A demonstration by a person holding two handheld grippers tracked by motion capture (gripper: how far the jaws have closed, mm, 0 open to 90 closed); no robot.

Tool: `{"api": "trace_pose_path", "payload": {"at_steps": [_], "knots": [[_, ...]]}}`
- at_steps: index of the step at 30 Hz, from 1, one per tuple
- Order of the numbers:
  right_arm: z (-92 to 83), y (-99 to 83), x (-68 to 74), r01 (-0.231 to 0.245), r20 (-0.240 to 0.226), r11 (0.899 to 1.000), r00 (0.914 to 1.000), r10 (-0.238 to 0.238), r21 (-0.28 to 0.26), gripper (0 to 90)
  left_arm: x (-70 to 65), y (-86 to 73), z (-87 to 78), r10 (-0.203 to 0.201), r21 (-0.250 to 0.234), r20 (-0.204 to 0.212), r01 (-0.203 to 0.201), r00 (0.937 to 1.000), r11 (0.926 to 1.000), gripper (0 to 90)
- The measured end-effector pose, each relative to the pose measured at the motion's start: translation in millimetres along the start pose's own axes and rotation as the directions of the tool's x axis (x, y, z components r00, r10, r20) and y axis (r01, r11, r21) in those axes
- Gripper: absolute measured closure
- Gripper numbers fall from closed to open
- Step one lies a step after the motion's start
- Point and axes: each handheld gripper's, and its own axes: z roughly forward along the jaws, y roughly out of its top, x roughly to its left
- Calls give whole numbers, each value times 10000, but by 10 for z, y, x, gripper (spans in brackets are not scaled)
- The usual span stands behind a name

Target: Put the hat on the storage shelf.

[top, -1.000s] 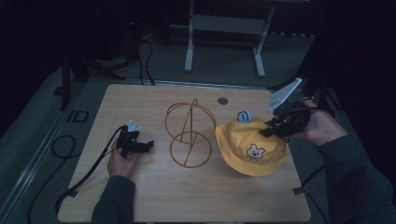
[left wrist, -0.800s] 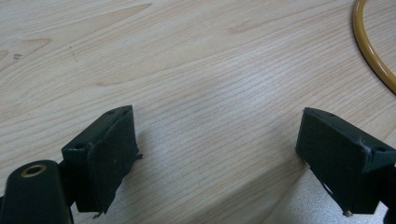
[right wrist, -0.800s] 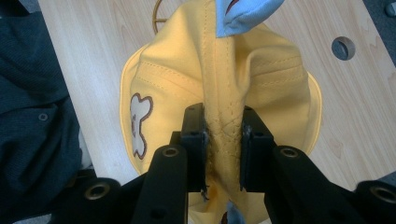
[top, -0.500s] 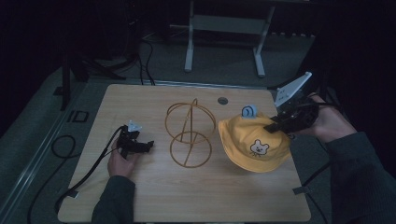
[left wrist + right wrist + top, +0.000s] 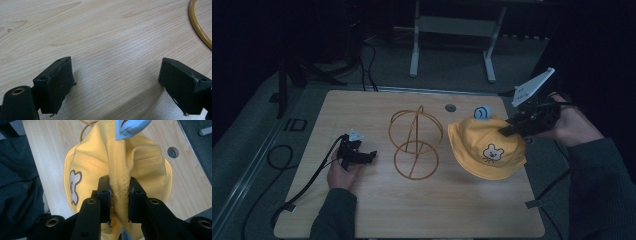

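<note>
A yellow hat (image 5: 487,146) with a bear patch and small blue ears hangs just above the right part of the wooden table (image 5: 412,210). My right gripper (image 5: 508,130) is shut on a pinched fold at the hat's crown (image 5: 119,195), with the yellow cloth squeezed between both jaws. A gold wire stand (image 5: 414,142) of two rings on a post stands at the table's middle, left of the hat. My left gripper (image 5: 364,156) rests low over the table's left part, open, with bare wood between its jaws (image 5: 115,82). An arc of the stand's base ring (image 5: 200,30) curves past at the upper right.
A round cable hole (image 5: 450,107) lies in the table behind the stand. A black cable (image 5: 302,185) trails from the left gripper off the table's left edge. A metal frame (image 5: 452,30) stands on the floor beyond the far edge.
The right gripper has lifted the hat's crown and drawn back to the right and up. The hat now hangs taller from the grip. The left gripper has stayed put.
</note>
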Motion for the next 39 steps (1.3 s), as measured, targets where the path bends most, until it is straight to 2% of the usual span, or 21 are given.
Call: {"api": "trace_pose_path", "payload": {"at_steps": [11, 23, 39], "knots": [[-110, 95, -31, 179, 12, 9986, 9998, -178, -488, 760, 1, 0, 0, 18, 0, -6, -18, 10000, 10000, 123], [-148, 220, -99, 260, 71, 9936, 9997, -254, -1100, 762, 2, 0, 0, 19, 2, -5, -19, 10000, 10000, 123], [-148, 397, -129, 380, 239, 9906, 9991, -352, -1317, 763, 2, 0, 0, 16, 1, -6, -16, 10000, 10000, 123]]}}
